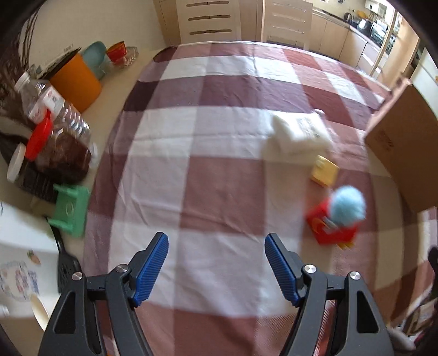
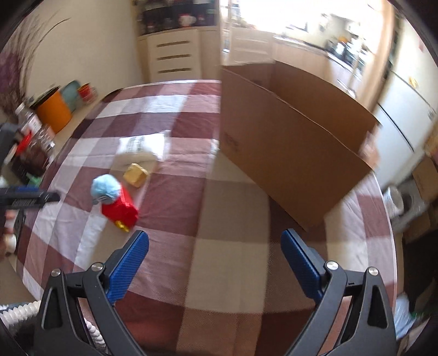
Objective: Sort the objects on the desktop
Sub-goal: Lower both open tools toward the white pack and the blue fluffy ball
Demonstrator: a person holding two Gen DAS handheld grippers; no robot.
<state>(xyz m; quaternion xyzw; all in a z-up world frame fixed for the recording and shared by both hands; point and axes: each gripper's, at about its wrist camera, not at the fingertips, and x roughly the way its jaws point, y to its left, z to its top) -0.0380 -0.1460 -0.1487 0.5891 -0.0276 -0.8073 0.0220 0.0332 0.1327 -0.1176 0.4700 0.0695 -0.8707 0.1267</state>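
Note:
A red toy with a fluffy light-blue ball on it lies on the checked tablecloth. Beyond it sit a small yellow block and a white packet. An open cardboard box stands at the right. My left gripper hangs open over bare cloth, left of the toy. Open too and empty, my right gripper sits right of the toy, in front of the box. The left gripper's tip shows at the right wrist view's left edge.
Along the table's left side stand an orange canister, plastic bottles and jars, a green plastic piece, a teal dish and a red cup. Chairs and kitchen cabinets lie beyond the table's far edge.

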